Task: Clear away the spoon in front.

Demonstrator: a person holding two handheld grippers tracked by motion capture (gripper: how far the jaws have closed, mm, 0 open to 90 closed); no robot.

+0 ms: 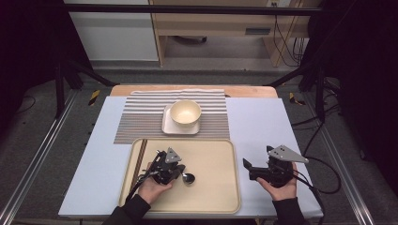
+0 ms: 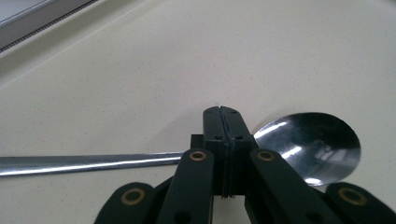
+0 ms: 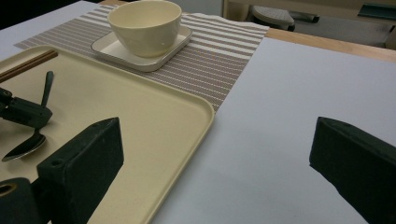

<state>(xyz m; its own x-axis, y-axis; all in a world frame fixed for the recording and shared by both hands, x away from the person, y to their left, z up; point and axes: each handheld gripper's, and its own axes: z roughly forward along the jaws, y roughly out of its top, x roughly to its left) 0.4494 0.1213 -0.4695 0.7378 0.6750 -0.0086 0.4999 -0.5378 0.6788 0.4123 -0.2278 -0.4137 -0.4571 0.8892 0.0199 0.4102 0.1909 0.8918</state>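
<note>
A metal spoon (image 2: 313, 147) lies low over the beige tray (image 1: 213, 159), its handle running left in the left gripper view. My left gripper (image 2: 221, 111) is shut on the spoon's neck, which the jaws hide. In the high view that gripper (image 1: 179, 174) sits over the tray's left half, with the spoon bowl (image 1: 188, 178) poking out to its right. My right gripper (image 1: 250, 168) hovers open over the white table surface, right of the tray, holding nothing. The right gripper view shows its jaws wide apart (image 3: 219, 154), with the spoon (image 3: 23, 145) and the left gripper (image 3: 28, 114) far left.
A cream bowl (image 1: 185, 113) stands on a square plate (image 1: 169, 125) on a striped placemat (image 1: 141, 117) behind the tray. Brown chopsticks (image 1: 140, 159) lie along the tray's left edge. White table surface (image 1: 263, 122) lies open to the right.
</note>
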